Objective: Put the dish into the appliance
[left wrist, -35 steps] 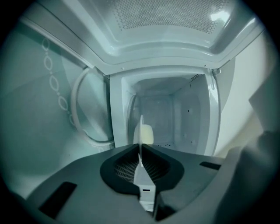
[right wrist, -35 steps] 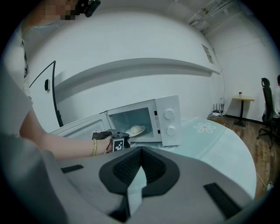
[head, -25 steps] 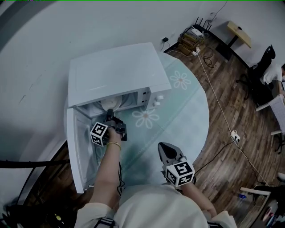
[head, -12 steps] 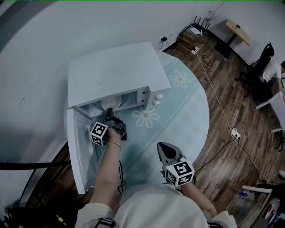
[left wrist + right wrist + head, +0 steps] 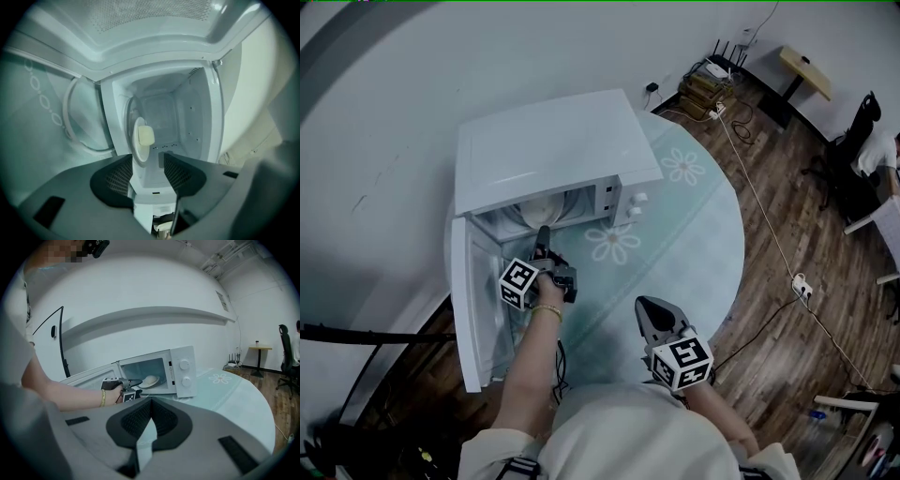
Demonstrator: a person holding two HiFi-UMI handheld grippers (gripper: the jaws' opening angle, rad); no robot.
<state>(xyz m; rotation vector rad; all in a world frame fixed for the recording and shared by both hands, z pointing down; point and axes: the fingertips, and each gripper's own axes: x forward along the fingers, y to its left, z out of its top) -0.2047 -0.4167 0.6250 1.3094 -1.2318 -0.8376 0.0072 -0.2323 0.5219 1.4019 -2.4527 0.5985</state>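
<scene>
A white microwave (image 5: 548, 150) stands on the round table with its door (image 5: 473, 300) swung open to the left. The pale dish (image 5: 542, 211) sits inside the cavity, and in the left gripper view the dish (image 5: 139, 140) carries a pale lump. My left gripper (image 5: 542, 232) reaches into the microwave's mouth. Its jaws are opening and stand apart, with the dish just beyond the tips and nothing pressed between them (image 5: 147, 157). My right gripper (image 5: 649, 314) hovers over the table's near side, shut and empty (image 5: 151, 404). From there the dish (image 5: 151, 379) shows in the cavity.
The table wears a pale cloth with daisy prints (image 5: 614, 242). The microwave's knobs (image 5: 636, 203) face right of the cavity. Cables and a power strip (image 5: 797, 284) lie on the wooden floor to the right. A wall curves behind the microwave.
The head view has shifted a little. My left gripper stays at the microwave's mouth, with the dish in the cavity ahead of it. The right gripper has barely moved.
</scene>
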